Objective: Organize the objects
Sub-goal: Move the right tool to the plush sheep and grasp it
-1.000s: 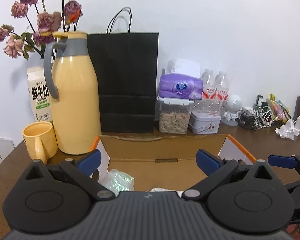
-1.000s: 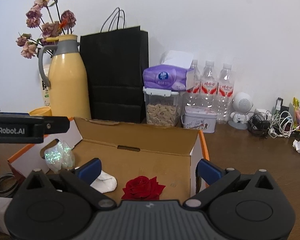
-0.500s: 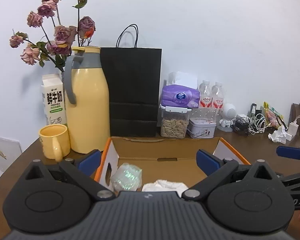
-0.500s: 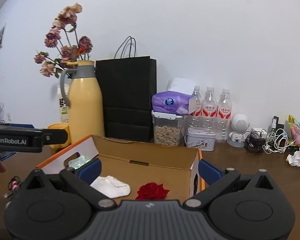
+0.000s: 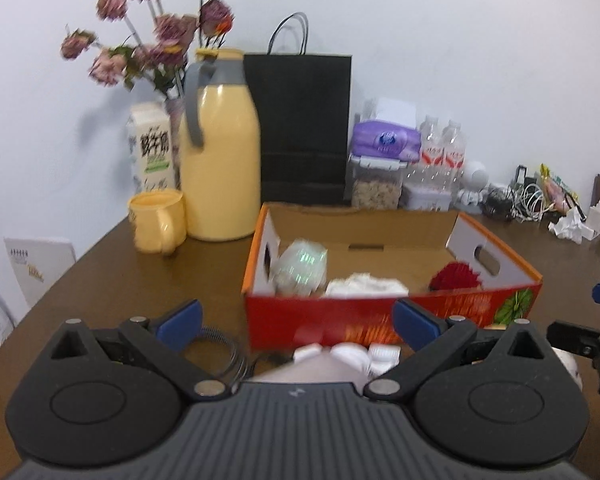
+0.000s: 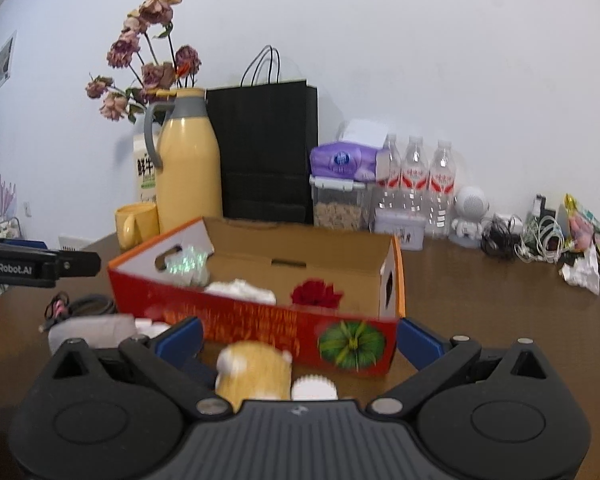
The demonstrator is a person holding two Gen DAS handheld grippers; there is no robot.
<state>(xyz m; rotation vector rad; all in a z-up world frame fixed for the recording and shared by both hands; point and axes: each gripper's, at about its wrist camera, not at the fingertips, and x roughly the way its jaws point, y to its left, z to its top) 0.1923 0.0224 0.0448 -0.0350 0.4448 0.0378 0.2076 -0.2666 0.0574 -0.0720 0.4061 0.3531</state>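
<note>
Left gripper (image 5: 296,320) spread wide, blue-tipped fingers (image 5: 178,320) well apart, nothing held btwn them. Just ahead and low btwn the fingers: blurred white items (image 5: 348,354), too smeared to identify, plus a coiled black cable (image 5: 224,350) toward the left finger. Beyond those, open red-and-orange cardboard box w/ brown inside (image 5: 380,312), long axis running left-right across the gripper's line of sight, long red side facing the gripper, cut-out handle holes in both short ends. Inside, left to right: shiny iridescent wrapped bundle (image 5: 300,266), crumpled white cloth (image 5: 366,284), red rose head (image 5: 454,274).

Right gripper (image 6: 298,344) likewise wide open, empty. Close in front btwn its fingers: blurry yellow-and-white plush toy (image 6: 252,372) and small white ridged round piece (image 6: 314,388) just right of it, neither clearly touched. Box (image 6: 260,316) ahead, turned a bit so its watermelon print faces the gripper at the near right corner. Left gripper's finger (image 6: 40,266) visible far left, marked GenRobot.AI.

Past the box, further from both: tall yellow thermos jug w/ grey handle (image 5: 218,160), yellow mug (image 5: 156,222) left of it, black paper bag (image 5: 304,128), clear water bottles (image 6: 416,184), all on brown wooden table (image 5: 140,280).
</note>
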